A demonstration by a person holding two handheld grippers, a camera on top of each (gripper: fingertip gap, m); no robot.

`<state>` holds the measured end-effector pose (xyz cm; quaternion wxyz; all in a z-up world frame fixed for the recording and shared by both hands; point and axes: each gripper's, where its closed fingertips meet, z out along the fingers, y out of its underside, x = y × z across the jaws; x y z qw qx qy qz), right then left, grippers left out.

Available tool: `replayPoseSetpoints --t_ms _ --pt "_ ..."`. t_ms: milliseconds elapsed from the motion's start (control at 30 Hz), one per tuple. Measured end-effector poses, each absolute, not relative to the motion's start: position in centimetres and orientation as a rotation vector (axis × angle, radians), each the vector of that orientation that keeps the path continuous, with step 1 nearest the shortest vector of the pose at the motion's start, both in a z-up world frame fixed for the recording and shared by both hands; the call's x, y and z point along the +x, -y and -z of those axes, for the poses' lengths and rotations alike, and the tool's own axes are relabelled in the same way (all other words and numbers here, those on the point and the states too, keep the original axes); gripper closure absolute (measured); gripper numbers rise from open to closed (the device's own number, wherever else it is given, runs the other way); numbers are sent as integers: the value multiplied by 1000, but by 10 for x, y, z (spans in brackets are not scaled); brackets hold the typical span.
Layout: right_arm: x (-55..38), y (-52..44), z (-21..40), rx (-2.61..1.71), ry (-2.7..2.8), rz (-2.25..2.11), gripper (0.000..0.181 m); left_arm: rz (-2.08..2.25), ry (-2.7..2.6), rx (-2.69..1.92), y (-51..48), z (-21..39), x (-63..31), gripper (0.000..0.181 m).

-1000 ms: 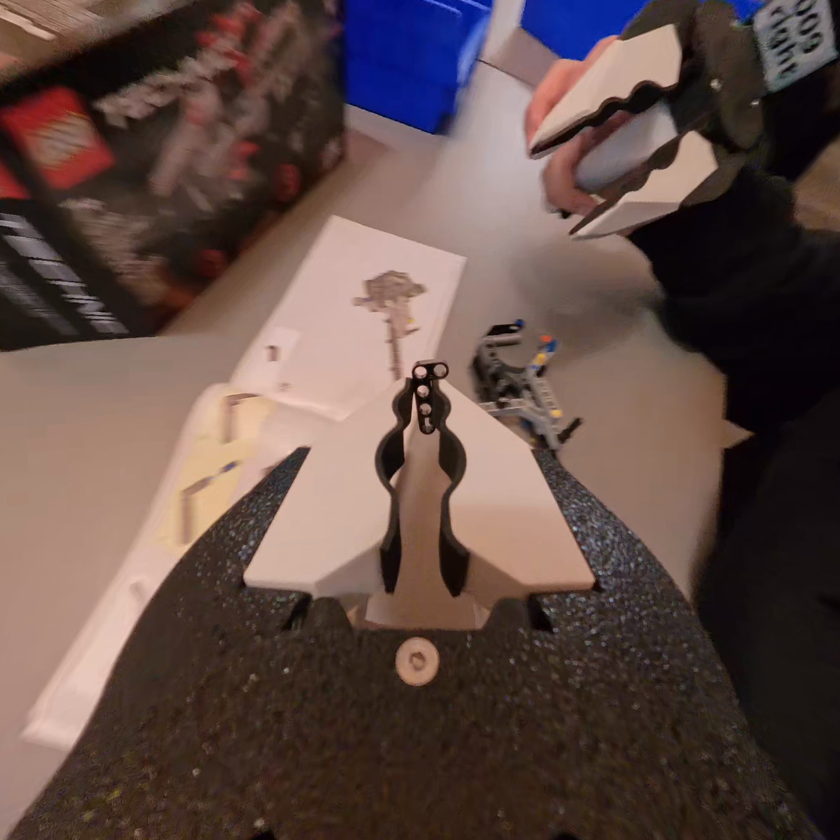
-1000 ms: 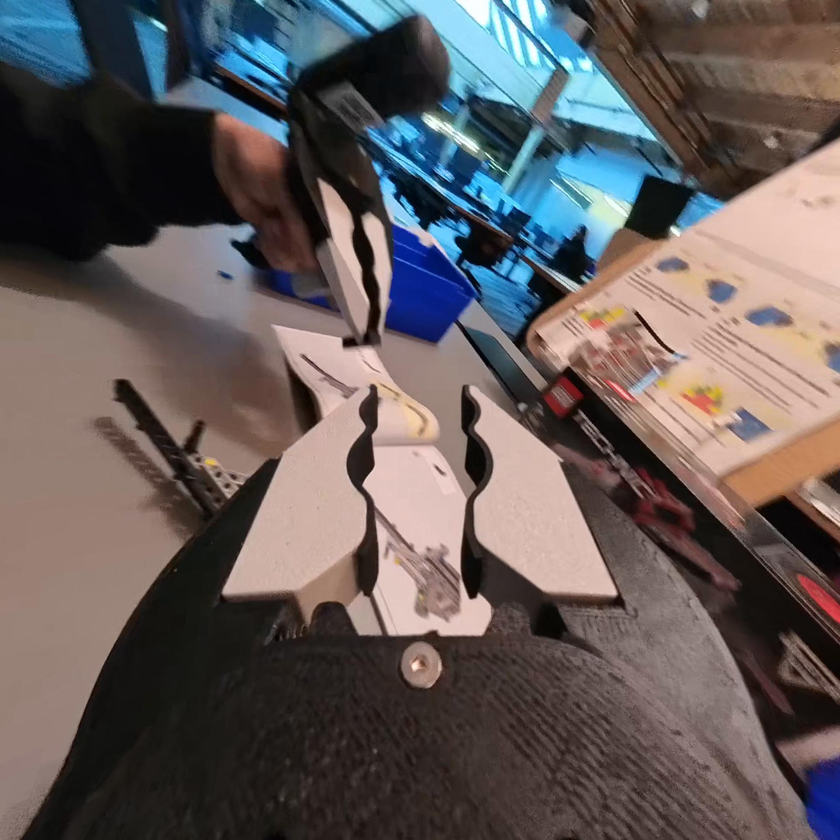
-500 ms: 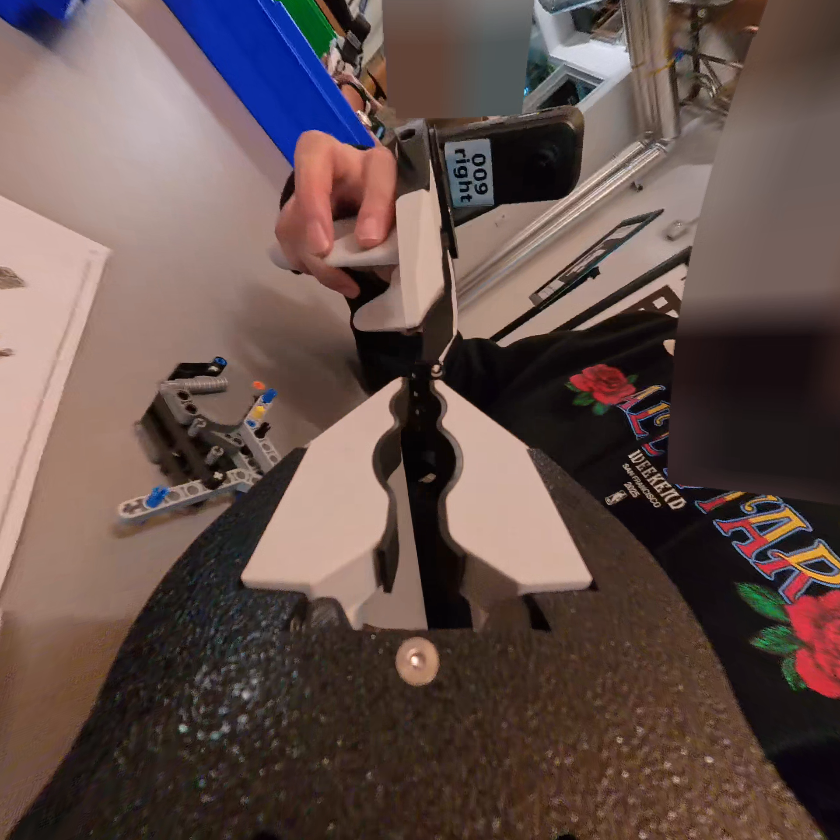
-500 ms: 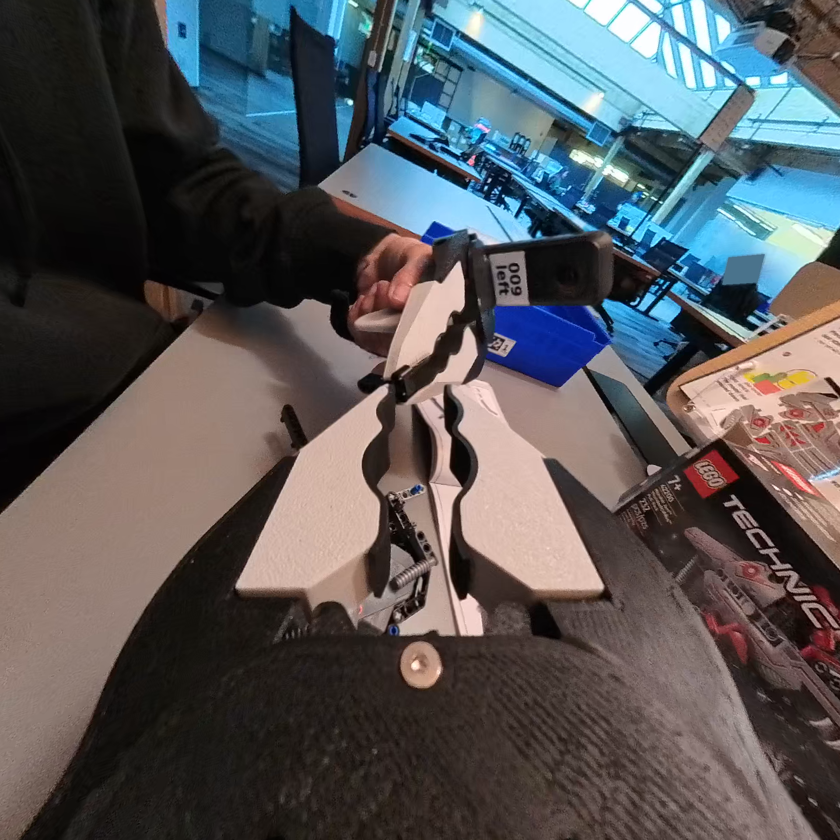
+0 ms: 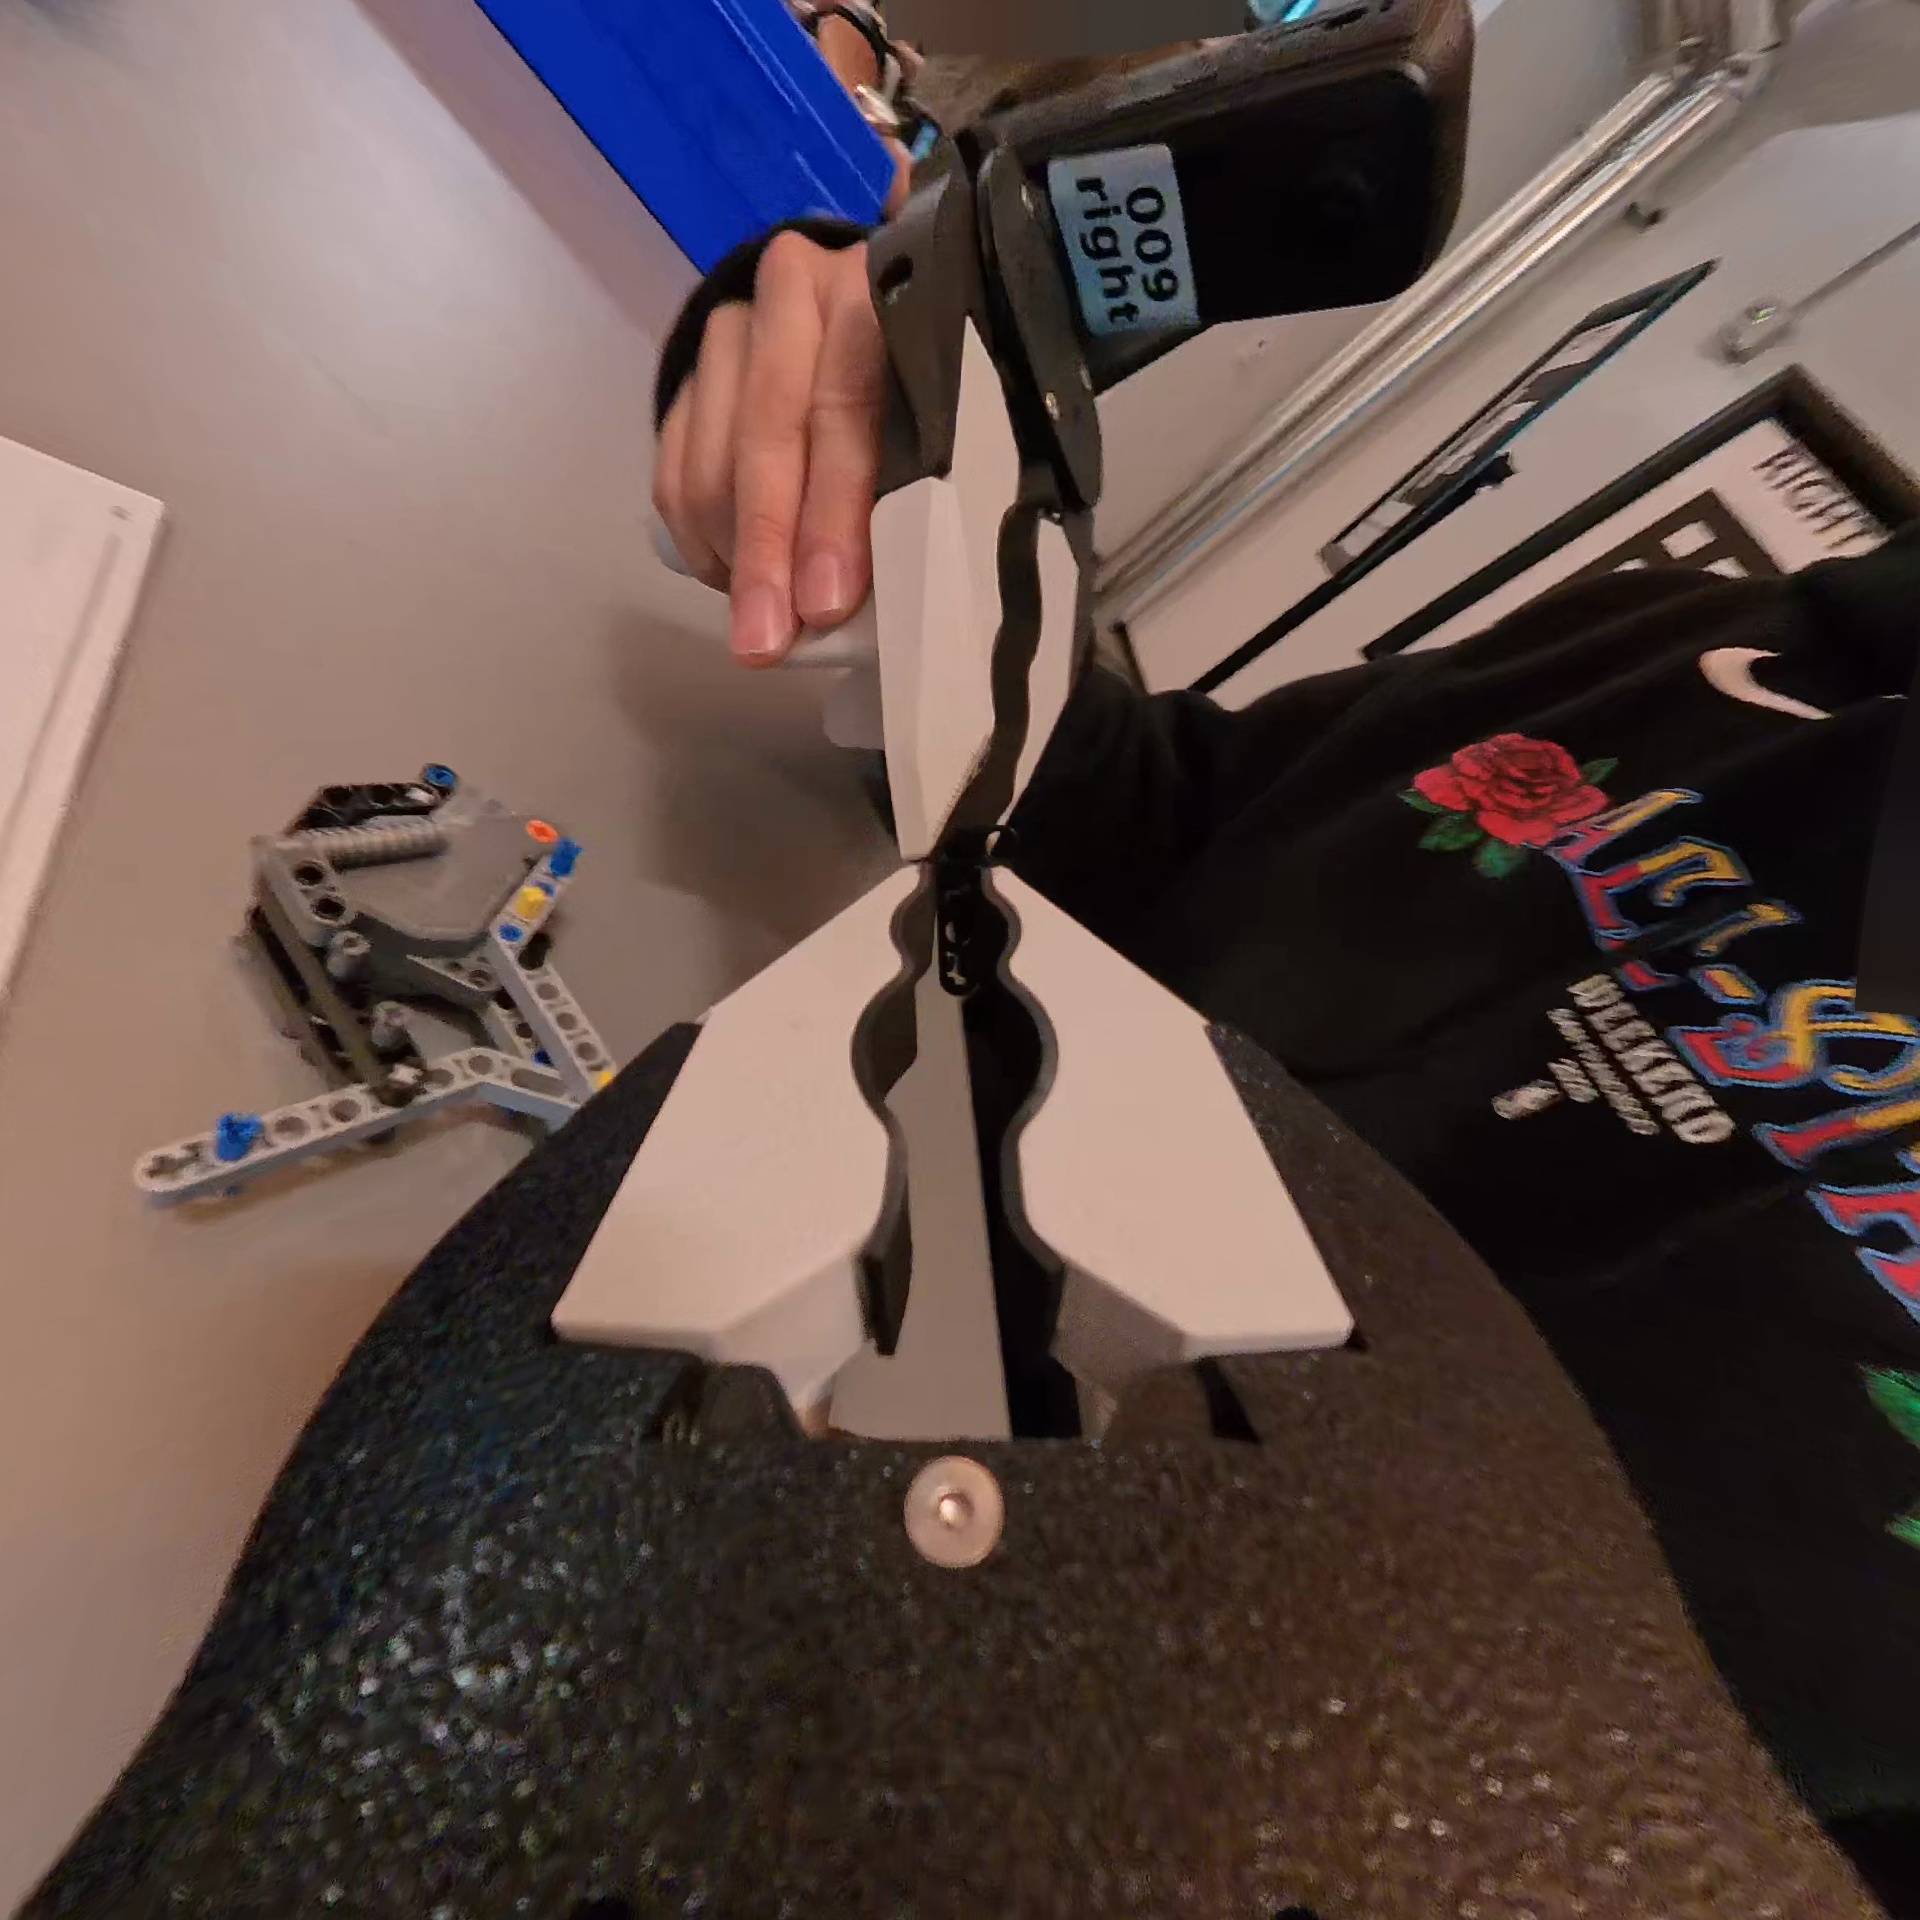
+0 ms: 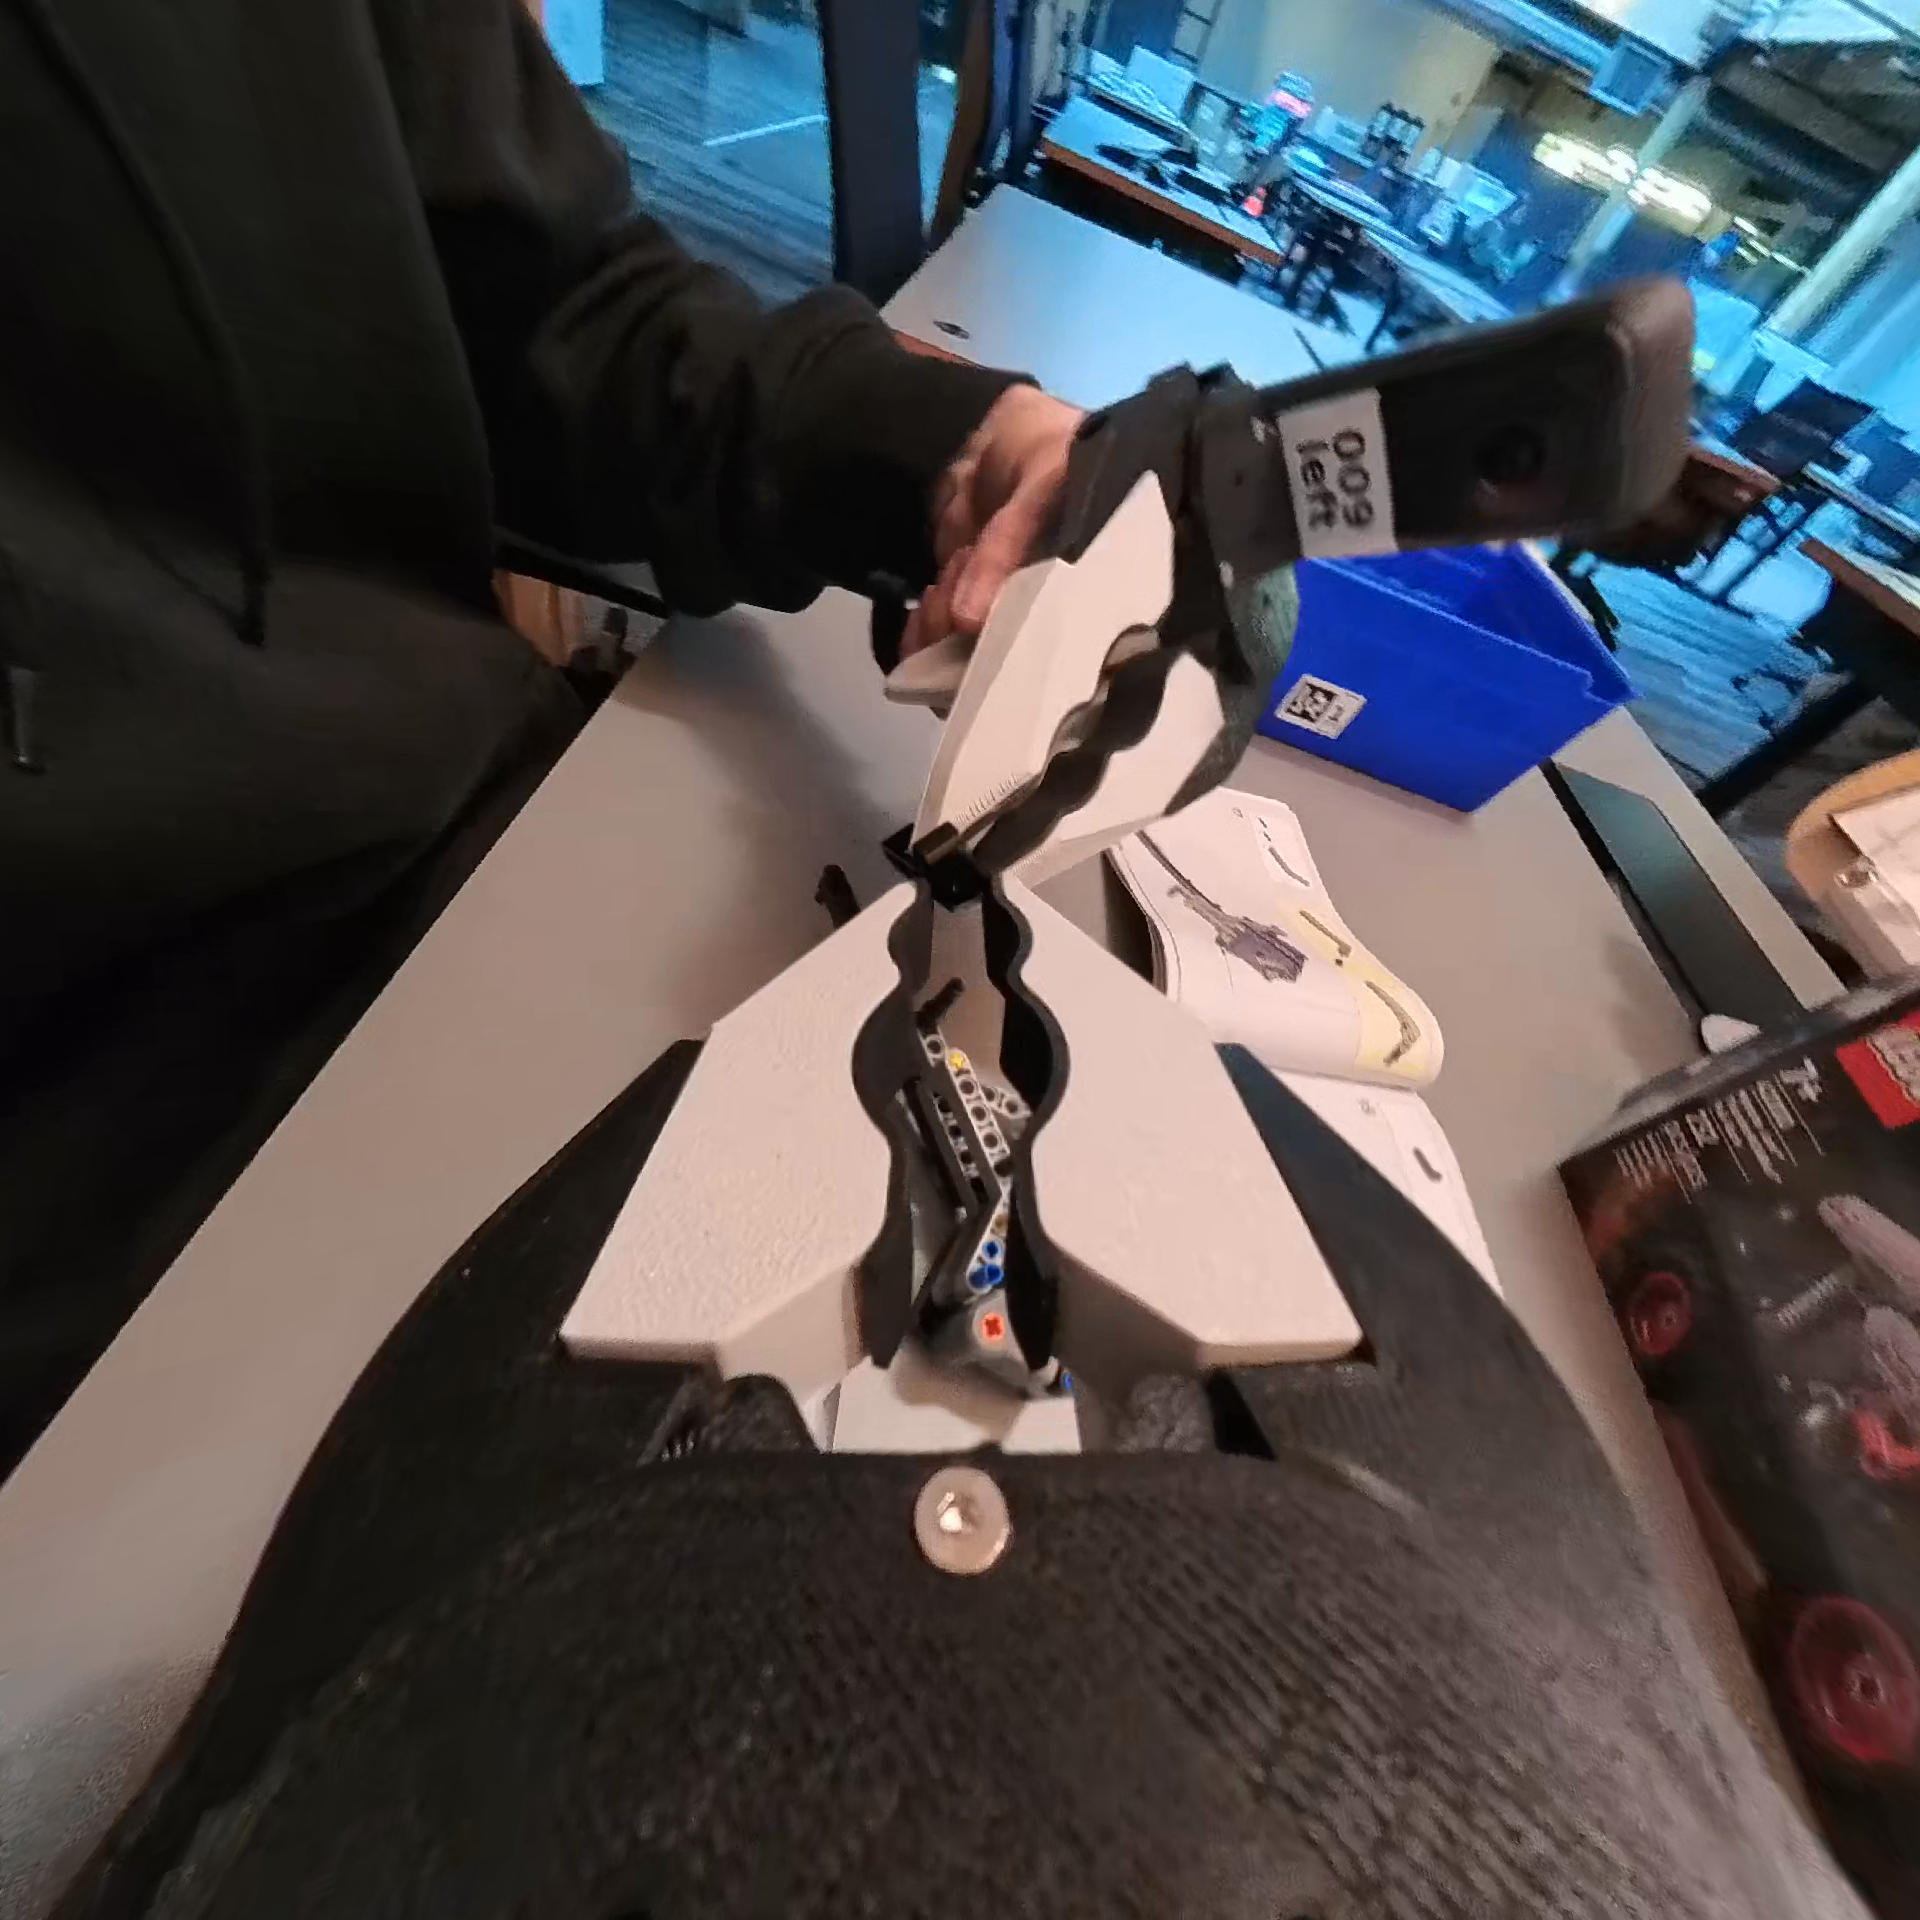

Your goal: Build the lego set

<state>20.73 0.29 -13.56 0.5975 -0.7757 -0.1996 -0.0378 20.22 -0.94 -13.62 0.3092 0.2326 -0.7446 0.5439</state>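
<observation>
My left gripper (image 5: 951, 894) is shut on a small black lego beam (image 5: 958, 951), held in the air above the table. My right gripper (image 5: 961, 831) comes down from above and meets it tip to tip. In the right wrist view, my right gripper (image 6: 954, 899) has its tips closed on the end of the same black beam (image 6: 935, 857), and the left gripper (image 6: 940, 836) reaches in from the upper right. A partly built grey and black lego assembly (image 5: 405, 966) lies on the grey table. It also shows through the gap between the right gripper's fingers (image 6: 971, 1127).
A white instruction booklet (image 6: 1278, 956) lies open on the table beyond the grippers. A blue bin (image 6: 1455, 665) stands behind it. The dark lego box (image 6: 1766, 1299) stands at the right. A person in a black sweatshirt (image 5: 1455, 935) sits close at the table edge (image 6: 312, 1091). My left and right fingertips are right by each other.
Both grippers have swung together until their tips meet. The right gripper, open before, has closed on the end of the black beam that the left gripper holds.
</observation>
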Motion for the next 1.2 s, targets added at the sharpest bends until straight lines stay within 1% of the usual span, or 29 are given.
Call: replayPoseSetpoints --t_ms 33,167,300,367,500,633,733,800,933,1033,1200 --pt "211 -1 136 -1809 416 103 174 -1462 2013 619 11 137 206 176" --pt "230 12 137 -1786 120 85 174 -1608 2263 614 16 138 225 175" --pt "265 42 154 -1823 -312 42 174 -1654 2710 542 8 149 246 168" --pt "280 56 162 -1815 -508 -2 174 -1686 2975 449 2 149 260 165" --pt "288 57 169 -1723 -674 -168 174 -1662 3354 182 1 146 274 166" --pt "282 49 174 -1729 -684 -250 174 -1606 3459 -64 11 146 271 168" --pt "275 47 162 -1662 -662 -319 174 -1500 3517 -224 19 154 270 166" --pt "276 48 166 -1674 -677 -314 174 -1463 3551 -280 24 157 272 165" --pt "276 47 162 -1623 -683 -347 174 -1449 3488 -268 32 164 268 165" --pt "275 45 161 -1615 -681 -364 174 -1492 3479 -204 36 160 270 170" --pt "273 43 158 -1592 -671 -393 174 -1456 3531 -237 37 162 271 172"
